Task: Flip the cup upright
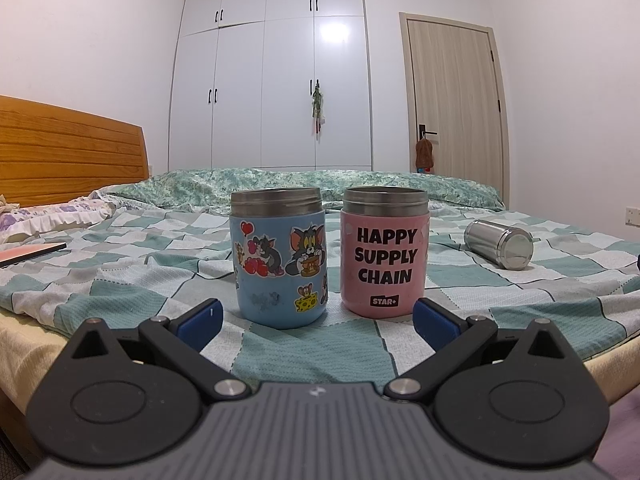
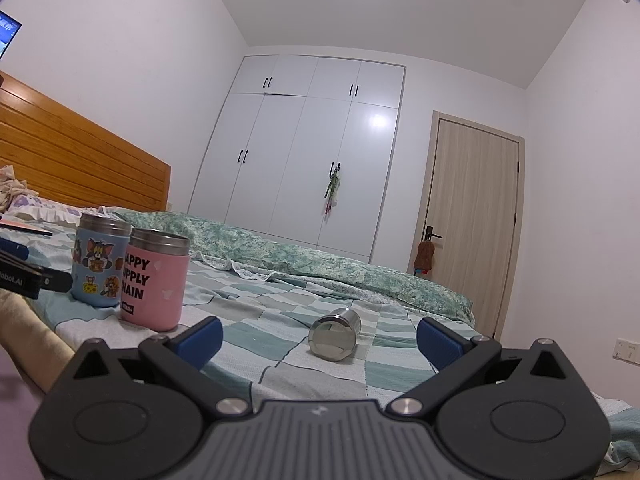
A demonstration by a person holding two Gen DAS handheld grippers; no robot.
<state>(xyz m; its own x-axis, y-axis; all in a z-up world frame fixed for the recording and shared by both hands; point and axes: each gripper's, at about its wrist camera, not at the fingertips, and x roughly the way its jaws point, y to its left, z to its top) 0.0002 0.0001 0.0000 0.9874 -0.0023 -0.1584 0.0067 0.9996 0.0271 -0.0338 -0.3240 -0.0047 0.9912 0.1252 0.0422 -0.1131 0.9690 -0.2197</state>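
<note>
A small steel cup (image 1: 500, 243) lies on its side on the checked bedspread, to the right of two upright cups. In the right wrist view the steel cup (image 2: 335, 334) lies ahead, its flat end facing me. A blue cartoon-sticker cup (image 1: 279, 257) and a pink "HAPPY SUPPLY CHAIN" cup (image 1: 385, 251) stand upright side by side. My left gripper (image 1: 318, 318) is open and empty just before these two. My right gripper (image 2: 320, 338) is open and empty, short of the steel cup. The left gripper also shows at the left edge of the right wrist view (image 2: 24, 272).
The bed (image 1: 120, 280) has a wooden headboard (image 1: 68, 152) on the left and a folded green quilt (image 1: 320, 184) behind the cups. A flat book or tablet (image 1: 28, 254) lies at the left. A white wardrobe (image 1: 272, 80) and a door (image 1: 456, 100) stand beyond.
</note>
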